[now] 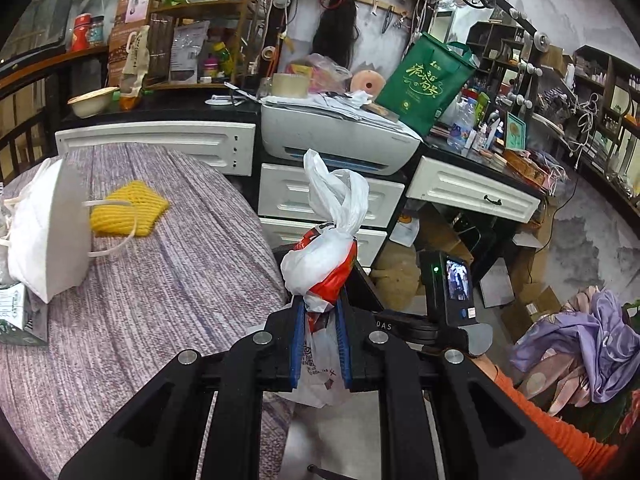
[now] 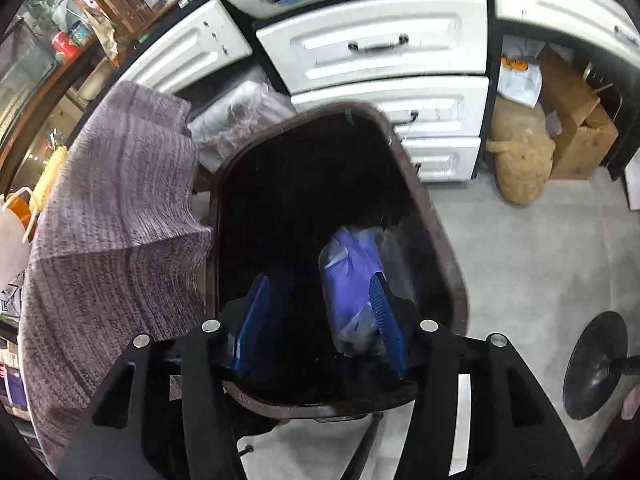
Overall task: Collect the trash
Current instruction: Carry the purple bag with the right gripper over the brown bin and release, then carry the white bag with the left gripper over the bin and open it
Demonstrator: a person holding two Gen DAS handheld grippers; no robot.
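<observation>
My left gripper (image 1: 320, 312) is shut on a knotted white and red plastic bag (image 1: 320, 264). The bag stands up between the blue pads just past the edge of the purple-clothed table (image 1: 160, 280). A white face mask (image 1: 48, 232) and a yellow knitted piece (image 1: 128, 208) lie on that cloth at the left. My right gripper (image 2: 318, 284) points down into a dark bin (image 2: 452, 264), its jaws apart. A blurred blue-purple plastic bag (image 2: 352, 276) sits inside the bin against the right pad, while the left pad is well clear of it.
White drawers (image 2: 376, 44) and a printer (image 1: 336, 136) stand behind the bin. A green tote (image 1: 424, 84) leans on the counter. On the floor are a tan stuffed sack (image 2: 520, 160), a cardboard box (image 2: 580, 128) and a black stool base (image 2: 596, 364). An orange sleeve (image 1: 552, 424) shows at the right.
</observation>
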